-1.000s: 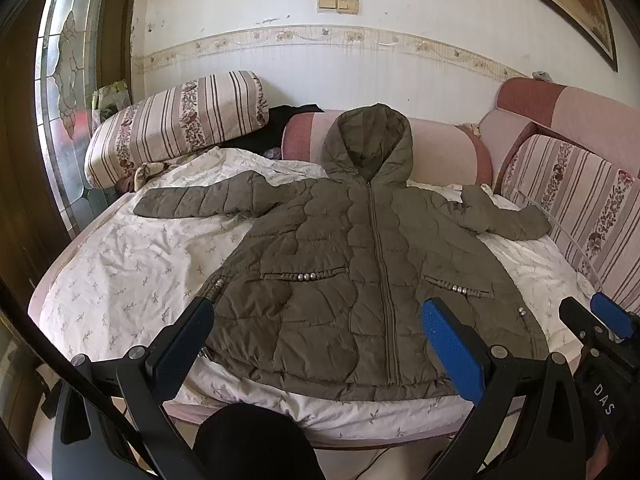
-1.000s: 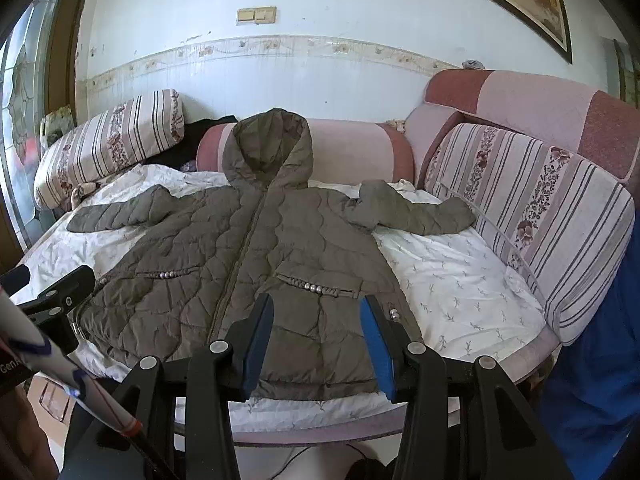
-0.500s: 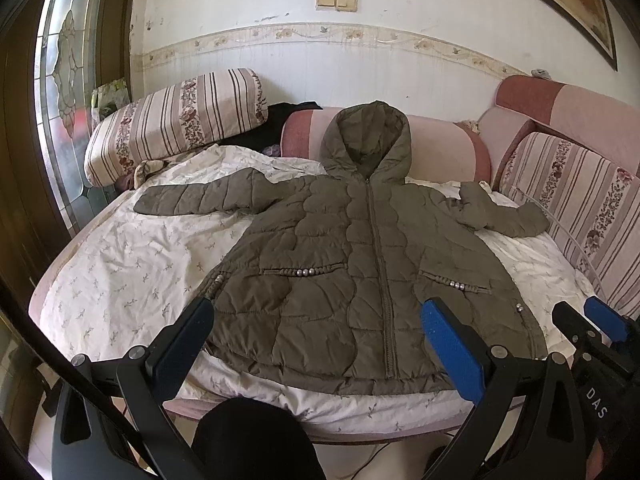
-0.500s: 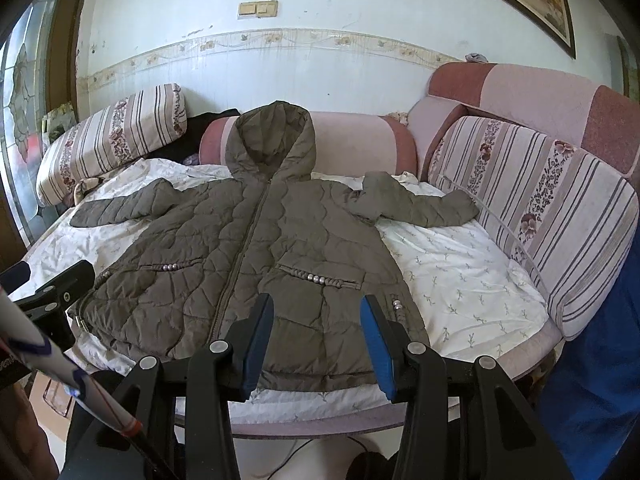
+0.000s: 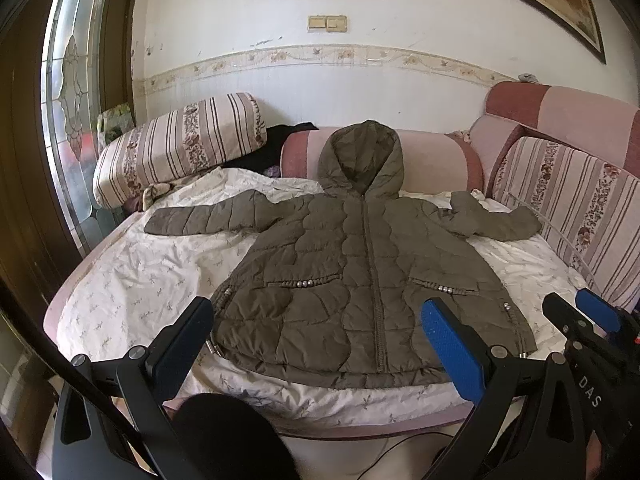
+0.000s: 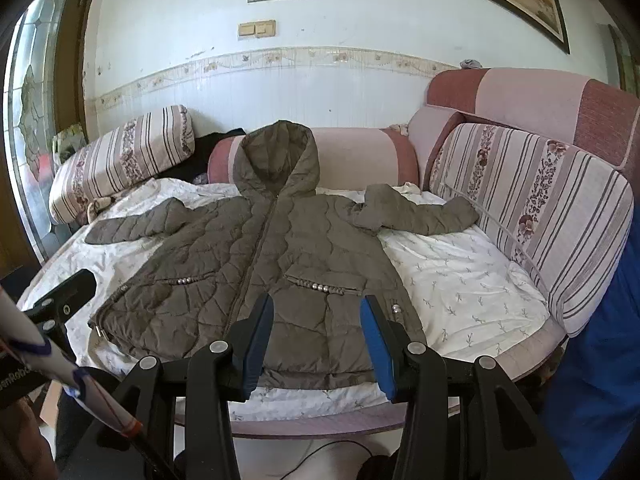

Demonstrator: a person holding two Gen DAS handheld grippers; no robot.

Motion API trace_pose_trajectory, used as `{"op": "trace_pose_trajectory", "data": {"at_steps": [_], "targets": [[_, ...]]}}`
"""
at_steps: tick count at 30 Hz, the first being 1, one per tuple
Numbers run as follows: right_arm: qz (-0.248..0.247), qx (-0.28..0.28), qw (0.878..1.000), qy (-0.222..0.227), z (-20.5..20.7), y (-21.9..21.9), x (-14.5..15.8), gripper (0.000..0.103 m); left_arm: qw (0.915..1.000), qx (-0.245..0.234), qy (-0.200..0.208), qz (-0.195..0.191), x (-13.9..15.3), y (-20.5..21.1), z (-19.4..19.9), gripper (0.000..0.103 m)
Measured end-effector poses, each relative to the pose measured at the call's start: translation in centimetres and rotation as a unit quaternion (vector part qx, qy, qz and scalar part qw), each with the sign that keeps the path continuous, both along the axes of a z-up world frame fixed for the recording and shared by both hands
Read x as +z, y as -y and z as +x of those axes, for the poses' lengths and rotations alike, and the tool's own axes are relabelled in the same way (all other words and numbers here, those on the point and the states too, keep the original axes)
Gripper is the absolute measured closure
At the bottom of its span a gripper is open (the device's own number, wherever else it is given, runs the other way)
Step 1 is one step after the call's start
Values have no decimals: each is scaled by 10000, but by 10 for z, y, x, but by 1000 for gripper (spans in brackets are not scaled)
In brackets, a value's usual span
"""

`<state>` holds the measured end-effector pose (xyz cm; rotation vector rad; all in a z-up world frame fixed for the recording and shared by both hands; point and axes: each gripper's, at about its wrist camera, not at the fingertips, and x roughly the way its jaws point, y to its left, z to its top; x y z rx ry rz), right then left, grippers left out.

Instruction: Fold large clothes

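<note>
The left tongs [image 5: 320, 328] hang spread wide with nothing between their blue pads, short of the bed's near edge and level with the coat's hem. The right tongs [image 6: 318, 334] are also parted and empty, though with a narrower gap, and they point at the hem on the coat's right-hand side. Neither pair touches any cloth.

The olive quilted coat [image 5: 360, 264] lies face up and zipped on the white printed sheet [image 5: 132, 280] of the bed, hem toward the tongs, hood [image 5: 360, 156] propped against the pink bolster [image 5: 436, 160] at the far side. Its left sleeve [image 5: 208, 218] stretches out flat toward the striped pillow [image 5: 180, 144]; its right sleeve [image 6: 416, 210] reaches toward the striped backrest cushion [image 6: 532, 208].

I judge the coat soft and puffy rather than stiff, bulky but not heavy, with a slick shell likely to slide on itself and spring back out of a fold (padding seldom holds a crease). A pinch through the full quilted thickness at a cuff, or at a hem corner near the pocket studs [image 5: 304, 282], should hold better than one on loose shell fabric. Folding the sleeves in across the chest seems the sensible first move.

Against a second ago, both views have drawn back a little and tipped up: more wall shows and the coat sits lower and slightly farther off. The coat itself has not shifted, and both tongs keep the same spread.
</note>
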<state>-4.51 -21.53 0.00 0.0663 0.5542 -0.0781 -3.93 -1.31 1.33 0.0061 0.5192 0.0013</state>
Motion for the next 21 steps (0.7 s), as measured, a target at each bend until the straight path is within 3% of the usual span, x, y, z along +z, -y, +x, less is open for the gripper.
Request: {"op": "trace_pose_trajectory", "data": {"at_steps": [6, 13, 15, 17, 21], "targets": [[22, 38, 9999, 119, -4, -3, 6, 54, 9995, 42, -141, -280, 16, -5, -4, 0], [-37, -92, 9999, -68, 0, -3, 1, 54, 9972, -61, -333, -671, 18, -10, 9, 0], [-36, -91, 9997, -233, 5, -4, -3, 54, 9979, -93, -331, -544, 11, -9, 13, 0], [-34, -70, 9995, -316, 9, -5, -6, 53, 9994, -93, -279, -184, 0, -7, 18, 0], [310, 3, 9989, -346, 24, 6, -11, 45, 9995, -78, -319, -10, -10, -8, 31, 0]]}}
